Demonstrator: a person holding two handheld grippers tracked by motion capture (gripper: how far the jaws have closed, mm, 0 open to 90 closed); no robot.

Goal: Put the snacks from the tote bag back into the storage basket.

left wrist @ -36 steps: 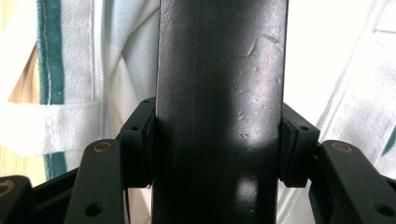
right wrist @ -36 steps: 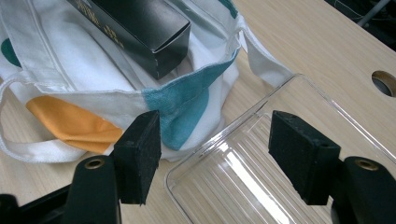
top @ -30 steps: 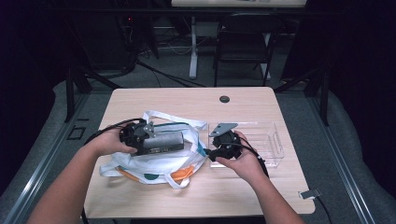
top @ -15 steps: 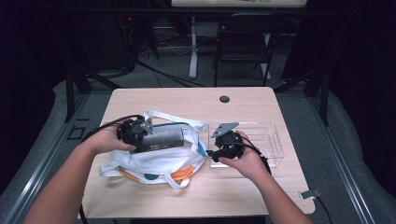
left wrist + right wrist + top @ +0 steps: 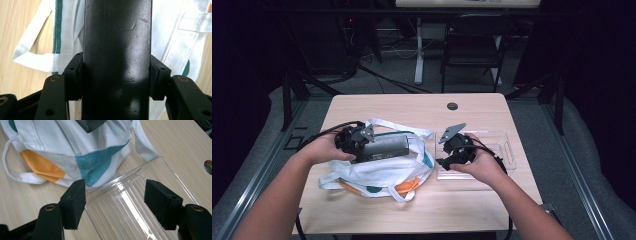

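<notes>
A white tote bag (image 5: 379, 172) with teal and orange patches lies on the left half of the wooden table (image 5: 412, 107). Just above it, my left gripper (image 5: 369, 145) is shut on a long black box (image 5: 389, 146), which lies level over the bag's mouth. In the left gripper view both pads (image 5: 75, 72) press the sides of the box (image 5: 117, 45). A clear ribbed plastic tray (image 5: 499, 150) sits right of the bag. My right gripper (image 5: 443, 153) hovers over the tray's left end, open, with nothing between its fingers (image 5: 73, 202); the tray (image 5: 135, 215) and the bag's edge (image 5: 100, 162) lie below.
A round cable hole (image 5: 452, 106) sits near the table's far edge. Behind the table stand a dark chair (image 5: 472, 45) and a white desk leg (image 5: 418, 50). Bare wood runs along the near edge and far side of the table.
</notes>
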